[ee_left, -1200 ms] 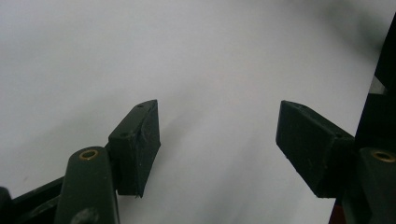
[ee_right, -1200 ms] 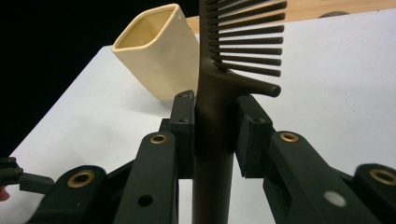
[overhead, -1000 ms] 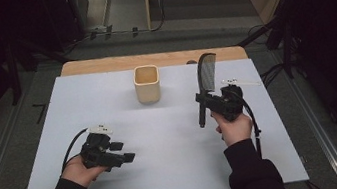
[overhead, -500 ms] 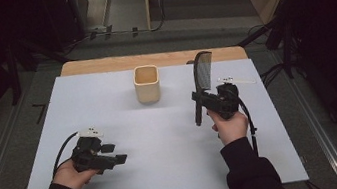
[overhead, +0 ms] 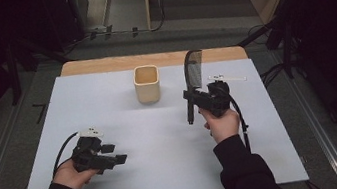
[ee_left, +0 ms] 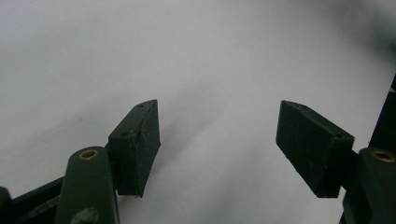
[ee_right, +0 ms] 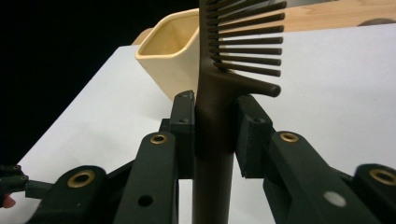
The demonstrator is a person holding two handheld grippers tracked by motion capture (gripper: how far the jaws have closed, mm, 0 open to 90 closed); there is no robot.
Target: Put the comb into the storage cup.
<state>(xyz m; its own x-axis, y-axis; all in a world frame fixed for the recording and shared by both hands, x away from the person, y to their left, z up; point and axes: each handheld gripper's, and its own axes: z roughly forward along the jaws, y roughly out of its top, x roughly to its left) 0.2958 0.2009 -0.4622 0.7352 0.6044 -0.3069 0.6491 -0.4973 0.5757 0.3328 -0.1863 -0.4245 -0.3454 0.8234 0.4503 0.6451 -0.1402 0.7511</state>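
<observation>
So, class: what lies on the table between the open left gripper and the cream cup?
Nothing: in the high view, only bare white table separates the left gripper from the cup.

Matt dark plastic comb [ee_right: 219, 93]; smooth cream cup [overhead: 147, 83].

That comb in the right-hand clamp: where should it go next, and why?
Probably a short carry left toward the cup. The right gripper clamps the comb by its handle, teeth end up, beside the cup, whose mouth is open. The left gripper is open over bare table.
</observation>
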